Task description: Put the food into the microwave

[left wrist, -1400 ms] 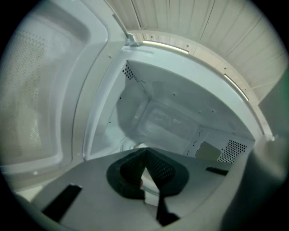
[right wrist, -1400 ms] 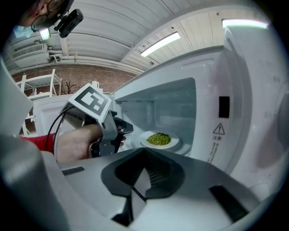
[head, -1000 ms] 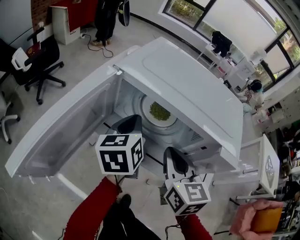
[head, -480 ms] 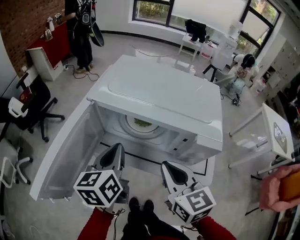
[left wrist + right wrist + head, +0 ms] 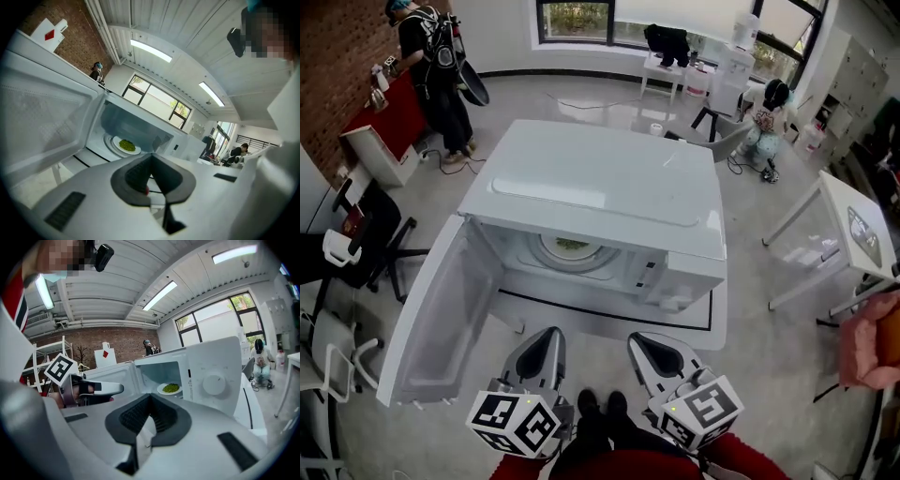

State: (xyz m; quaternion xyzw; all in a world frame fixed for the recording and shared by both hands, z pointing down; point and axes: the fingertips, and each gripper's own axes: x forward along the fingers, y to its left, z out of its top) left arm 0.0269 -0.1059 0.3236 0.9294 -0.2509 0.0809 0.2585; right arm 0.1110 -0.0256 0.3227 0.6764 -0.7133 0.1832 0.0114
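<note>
The white microwave (image 5: 600, 187) sits on a white bench (image 5: 581, 325), filling the middle of the head view. Its door (image 5: 431, 319) is swung fully open to the left. Its control panel, with a round dial (image 5: 214, 384), is on the right of the front.

Both tongs are at the near edge, in front of the open cavity and well apart from it. The left tongs (image 5: 546, 337) are on the left and the right tongs (image 5: 645, 343) on the right, side by side with a gap between them. The left gripper view shows the left tongs (image 5: 151, 158) closed with nothing between the pads. The right gripper view shows the right tongs (image 5: 150, 400) pressed together and empty too.

A white plate (image 5: 572, 253) rests inside the cavity on the turntable. The food (image 5: 572, 245), a small heap of green pieces, lies on the middle of that plate.
</note>
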